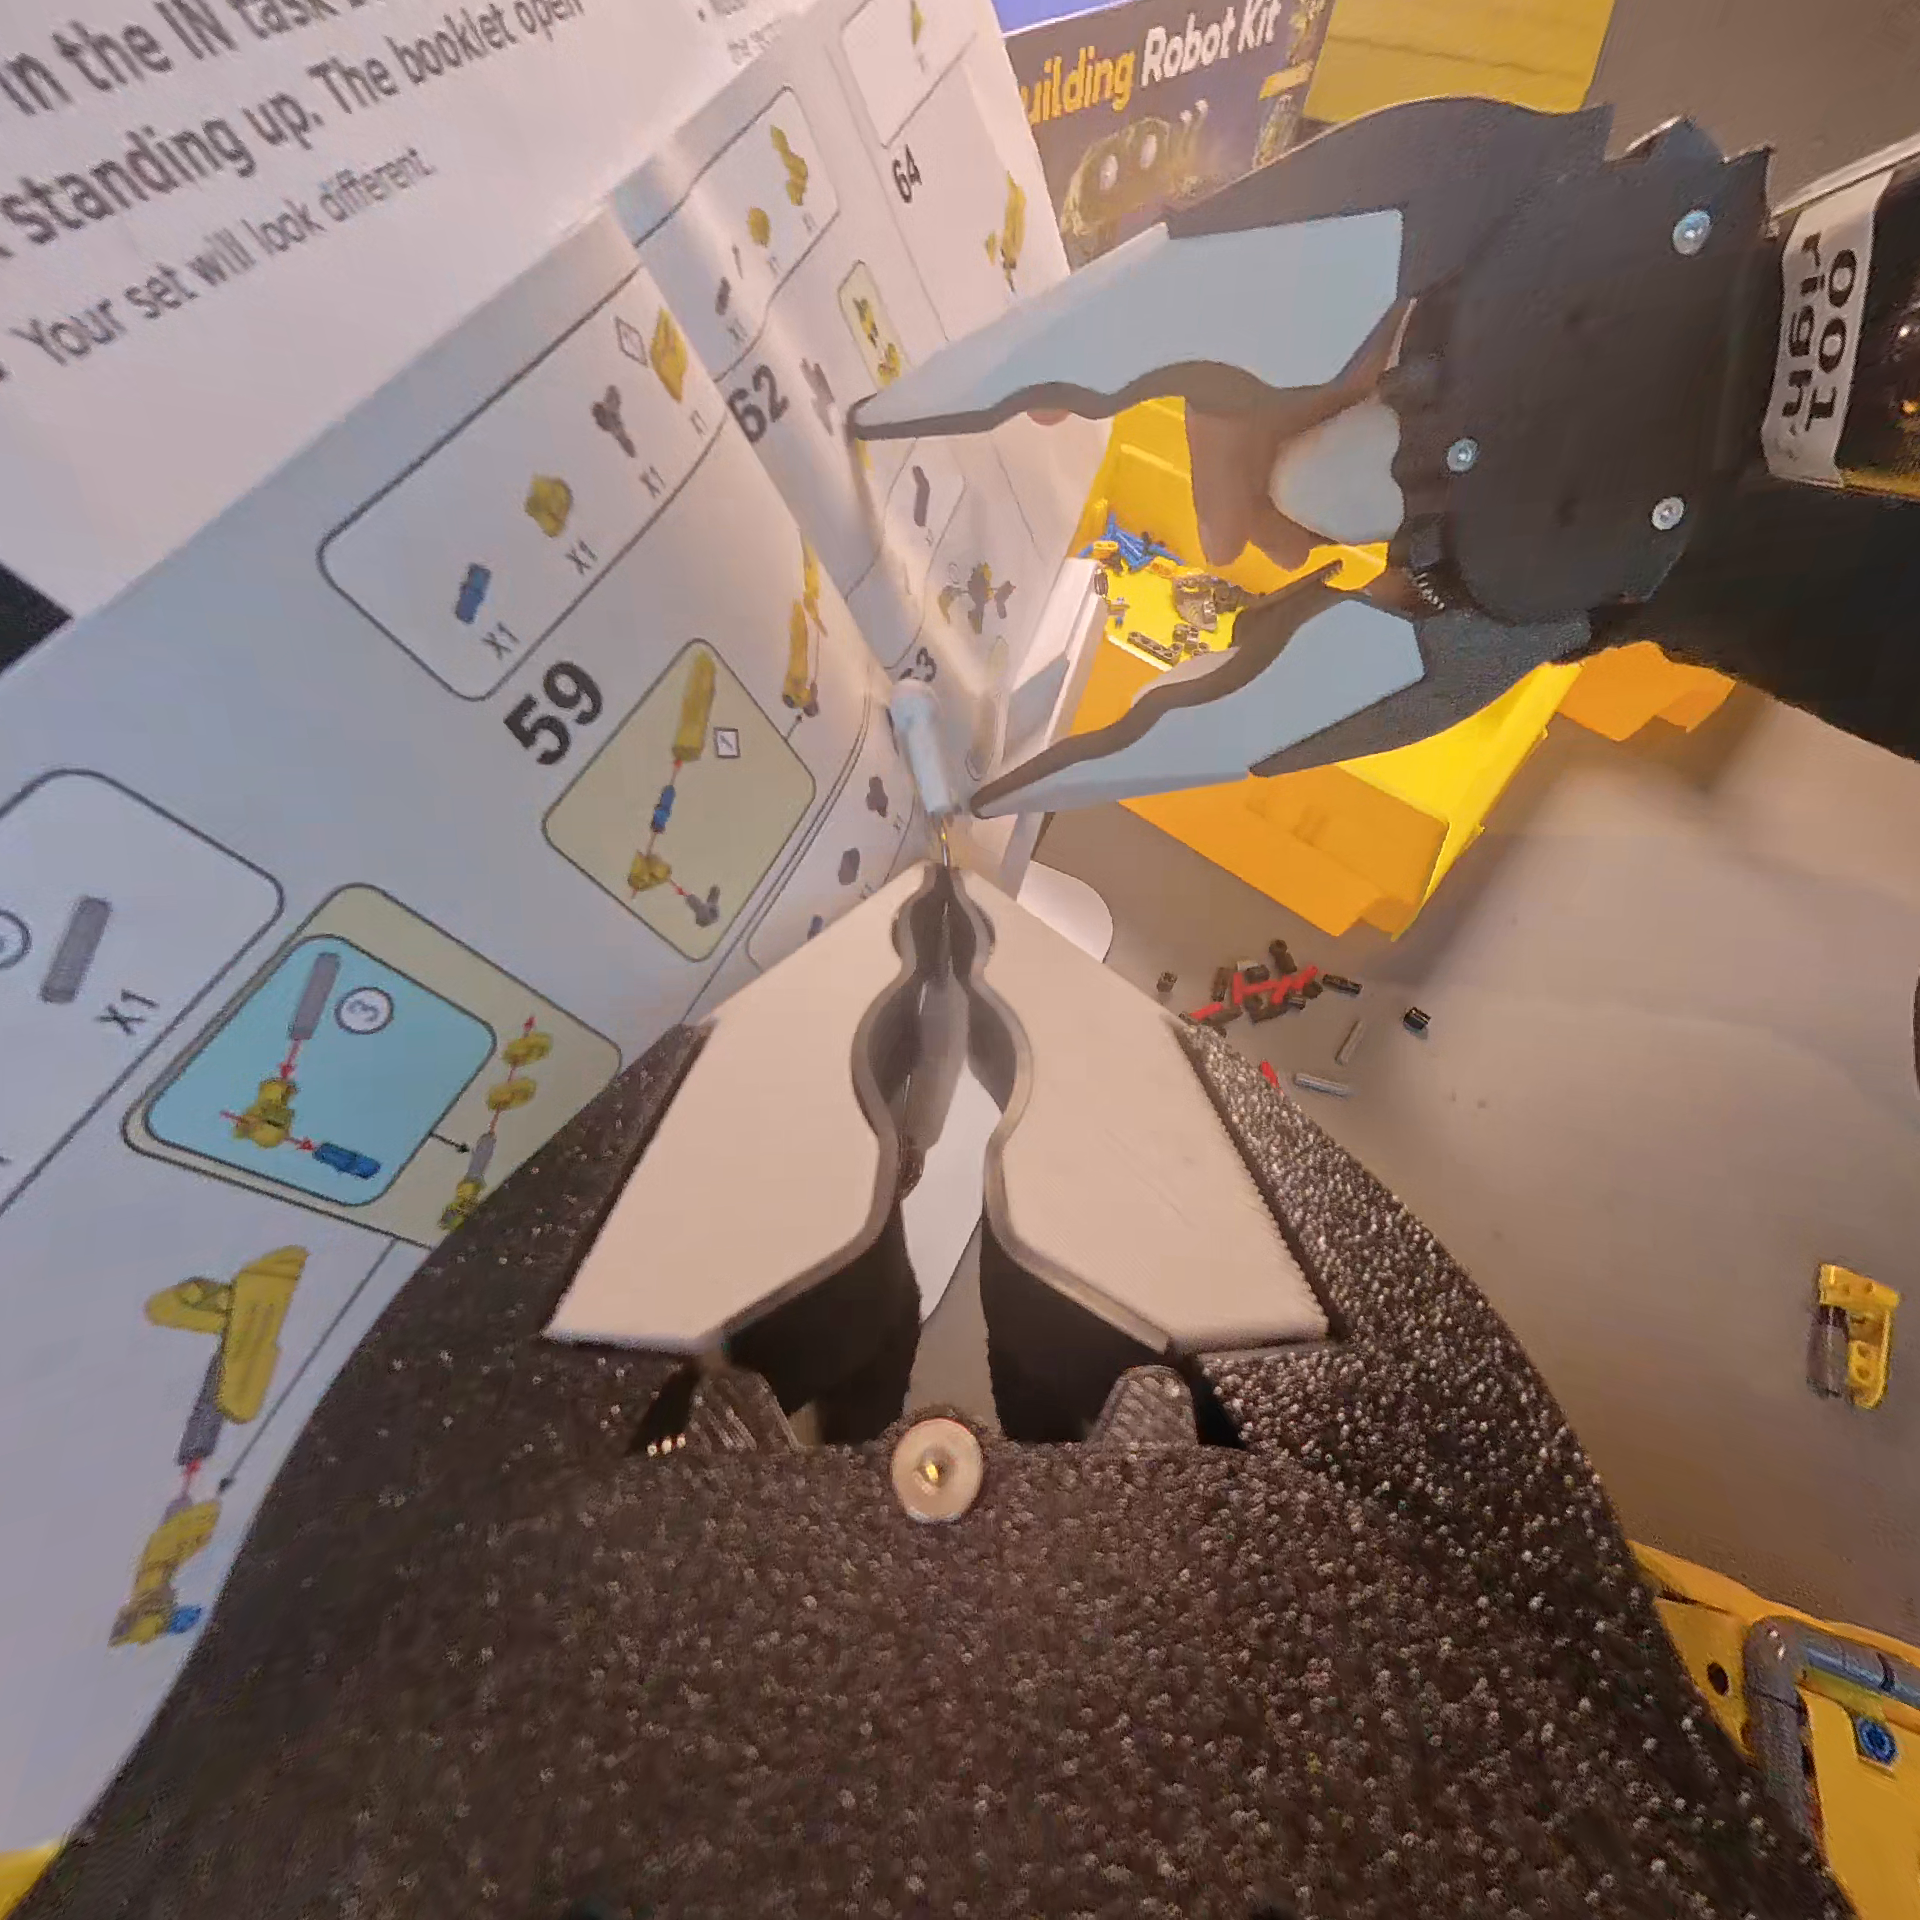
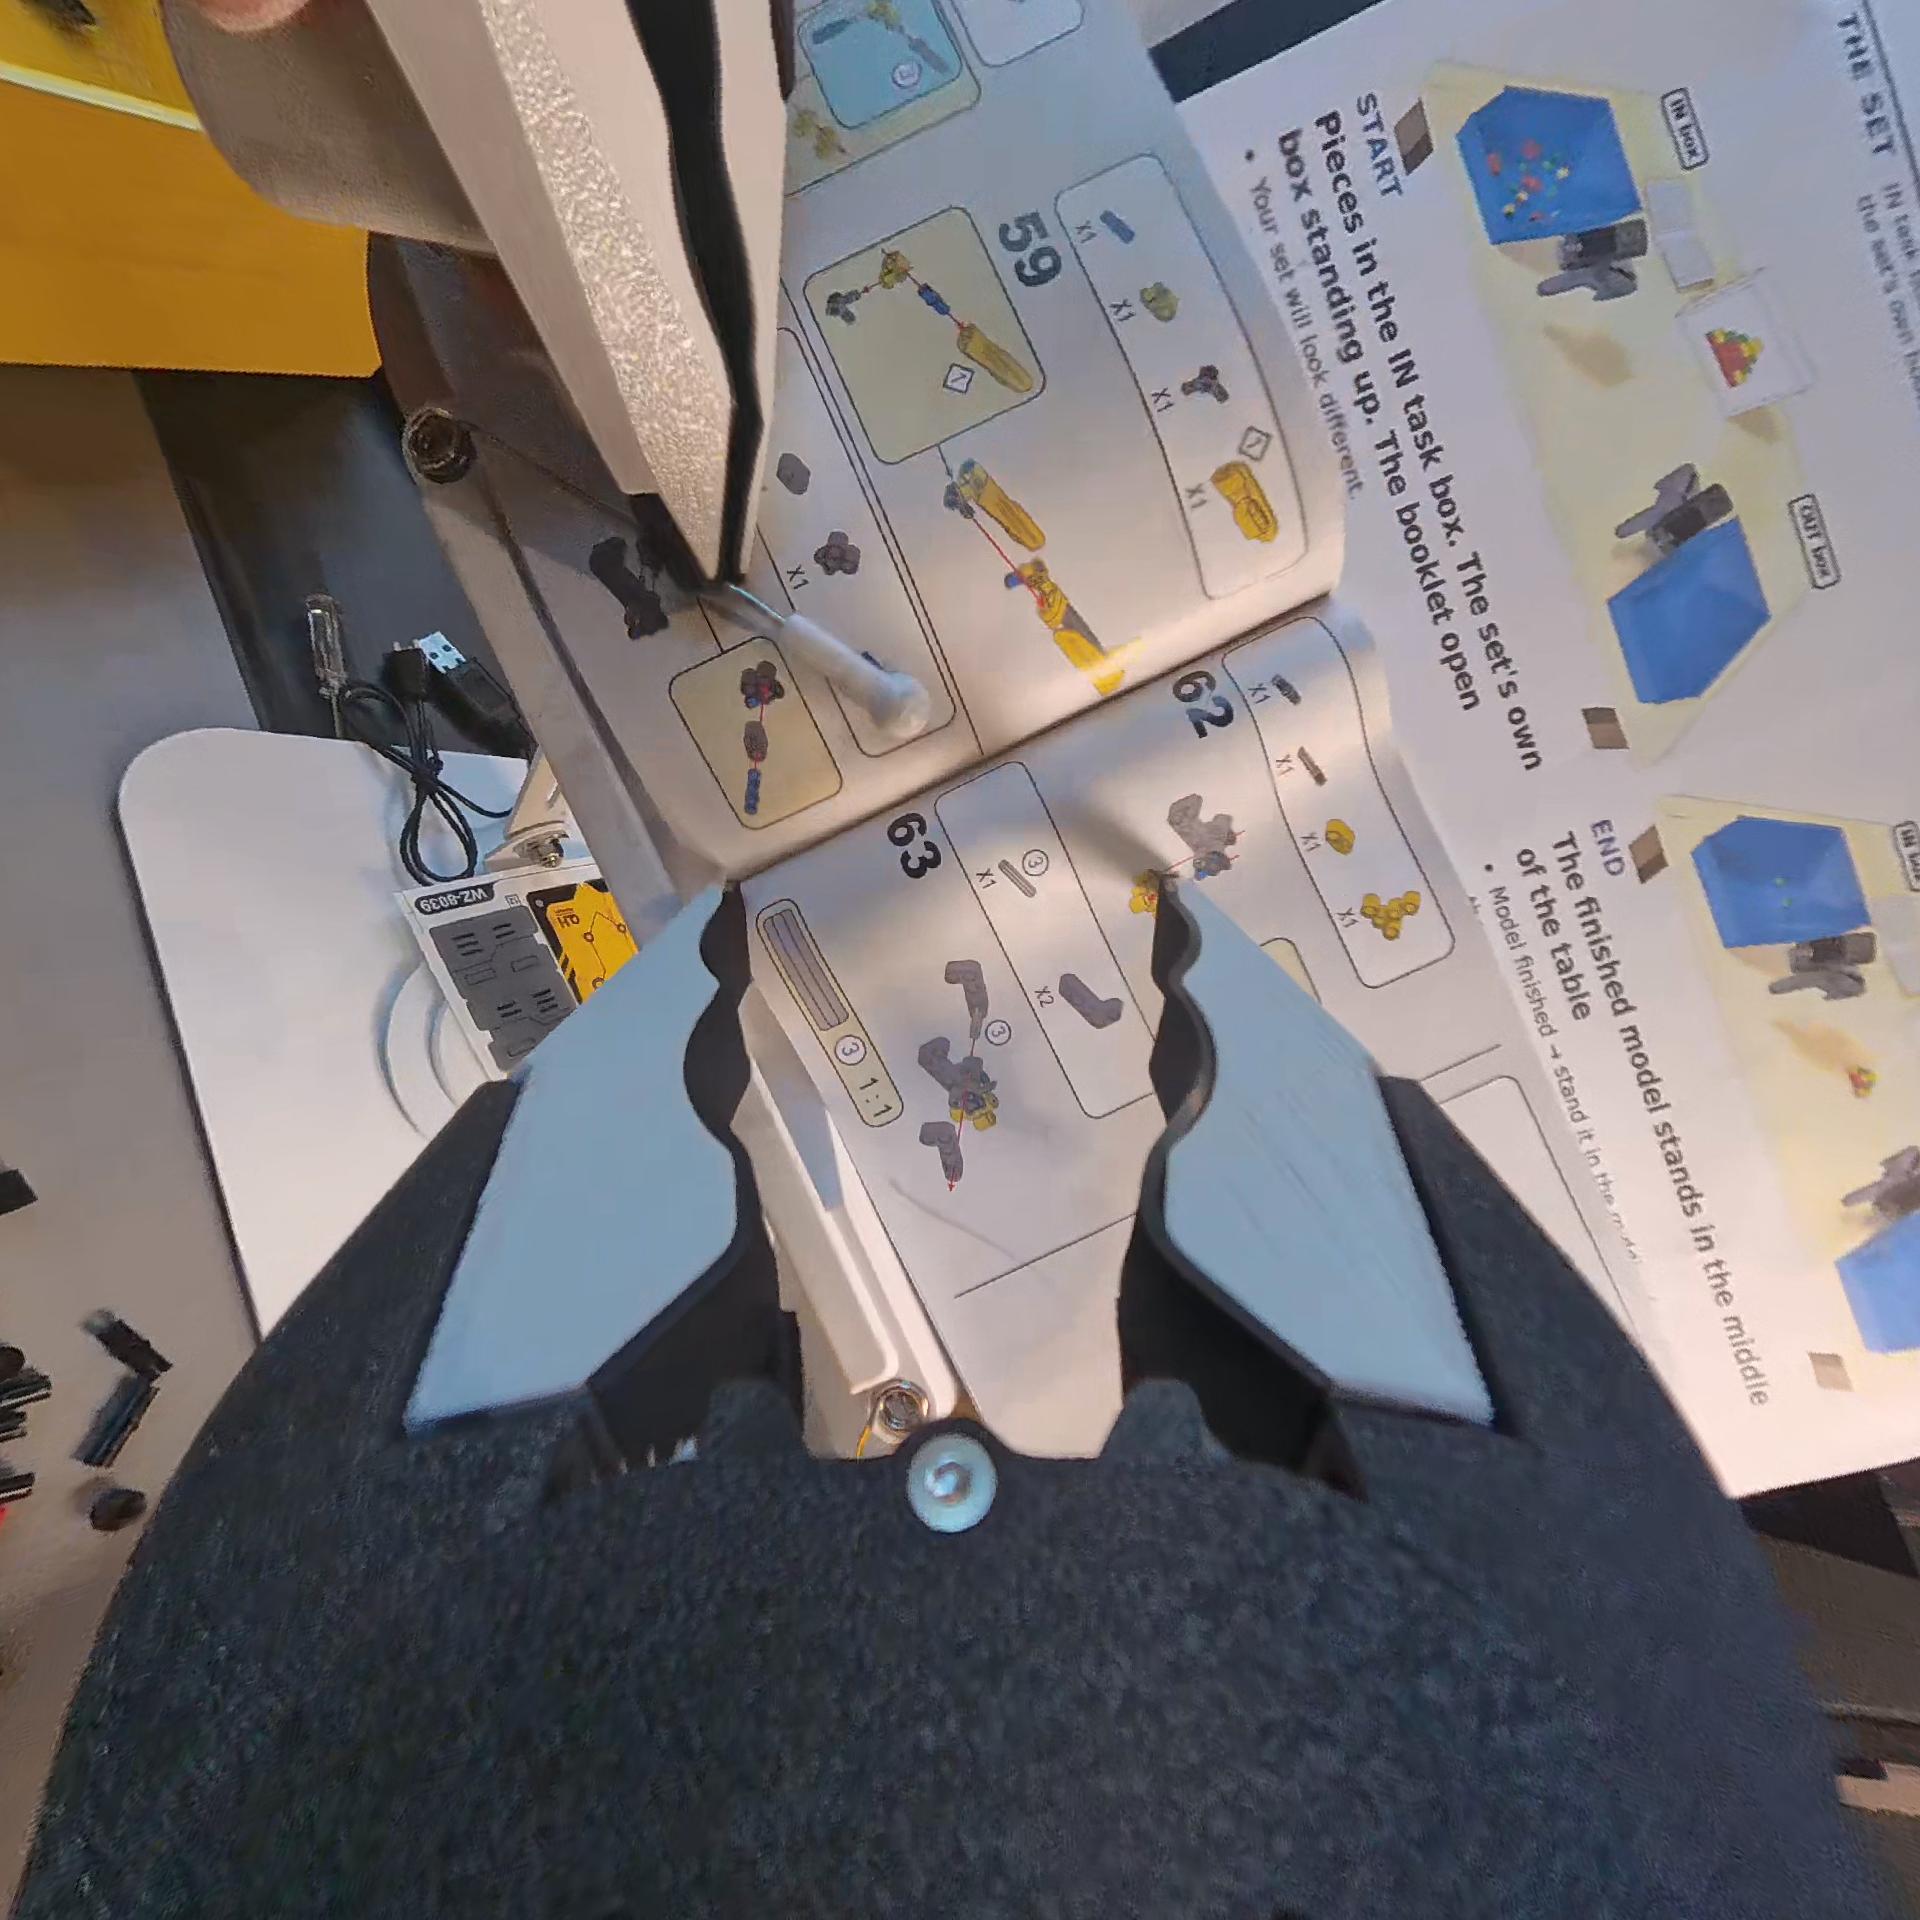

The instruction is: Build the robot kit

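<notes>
With your left gripper (image 1: pixel 943 883) pinched shut on the wire arm of the white-tipped clip (image 1: pixel 920 743) at the booklet (image 1: pixel 416 623) fold, keep your wide-open, empty right gripper (image 2: pixel 940 894) just off the page.

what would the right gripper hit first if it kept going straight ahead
Probably the open instruction booklet: the right gripper is open, its fingers pointing at the lower page, which fills the gap between them. Depth is unclear.

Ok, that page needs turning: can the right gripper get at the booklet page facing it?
Probably yes. The right gripper is open with its tips at that booklet page, and the white-capped wire holder, pinched by the left gripper, lies over the other page, so nothing seems to cover this one.
</notes>
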### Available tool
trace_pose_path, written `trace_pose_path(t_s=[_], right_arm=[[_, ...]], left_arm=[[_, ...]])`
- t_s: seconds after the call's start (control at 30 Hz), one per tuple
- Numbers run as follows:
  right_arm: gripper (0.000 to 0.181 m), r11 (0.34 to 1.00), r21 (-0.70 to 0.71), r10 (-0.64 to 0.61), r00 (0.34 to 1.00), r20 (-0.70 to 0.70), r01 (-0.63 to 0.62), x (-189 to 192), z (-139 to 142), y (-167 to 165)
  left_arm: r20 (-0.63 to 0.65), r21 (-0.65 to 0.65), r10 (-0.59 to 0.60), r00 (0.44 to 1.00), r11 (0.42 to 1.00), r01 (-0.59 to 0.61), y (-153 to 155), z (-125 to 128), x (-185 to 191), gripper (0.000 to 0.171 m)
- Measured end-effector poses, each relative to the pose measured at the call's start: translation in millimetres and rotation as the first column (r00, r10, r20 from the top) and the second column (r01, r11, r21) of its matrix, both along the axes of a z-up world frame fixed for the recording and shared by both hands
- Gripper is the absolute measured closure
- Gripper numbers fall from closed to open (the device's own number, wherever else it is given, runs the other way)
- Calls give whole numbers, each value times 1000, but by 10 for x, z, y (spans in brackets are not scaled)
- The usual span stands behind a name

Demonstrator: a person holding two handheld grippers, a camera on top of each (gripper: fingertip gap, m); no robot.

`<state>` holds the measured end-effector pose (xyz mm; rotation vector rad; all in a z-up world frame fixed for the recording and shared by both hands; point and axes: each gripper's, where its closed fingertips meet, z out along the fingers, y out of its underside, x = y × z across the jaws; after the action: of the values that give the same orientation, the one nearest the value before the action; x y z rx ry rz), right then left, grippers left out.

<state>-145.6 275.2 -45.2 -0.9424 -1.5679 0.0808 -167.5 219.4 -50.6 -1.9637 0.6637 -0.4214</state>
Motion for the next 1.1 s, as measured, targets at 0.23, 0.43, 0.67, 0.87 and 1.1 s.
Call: trace_pose_path(t_s=[0.23, 0.43, 0.67, 0.87, 1.1], right_arm=[[108, 990, -136, -63, 987, -149, 42, 10, 182, -41], [96, 983, -104, -169, 963, -210, 150, -99, 138, 20], [96, 977, -166, -178, 936, -304, 132, -27, 96, 12], [99, 958, -229, -233, 932, -276, 172, 338, 113, 193], [100, 911, -309, -354, 902, -247, 272, 705, 22, 556]], left_arm=[[-180, 34, 75, 981, 997, -70, 35, -8, -63, 171], [-370, 36, 84, 925, 996, -77, 68, -125, 22, 171], [-429, 6, 90, 899, 995, -97, 74, -141, 14, 171], [-346, 26, 37, 938, 999, -30, -56, -154, 8, 161], [-223, 46, 119, 967, 993, -111, -40, -146, -244, 171]])
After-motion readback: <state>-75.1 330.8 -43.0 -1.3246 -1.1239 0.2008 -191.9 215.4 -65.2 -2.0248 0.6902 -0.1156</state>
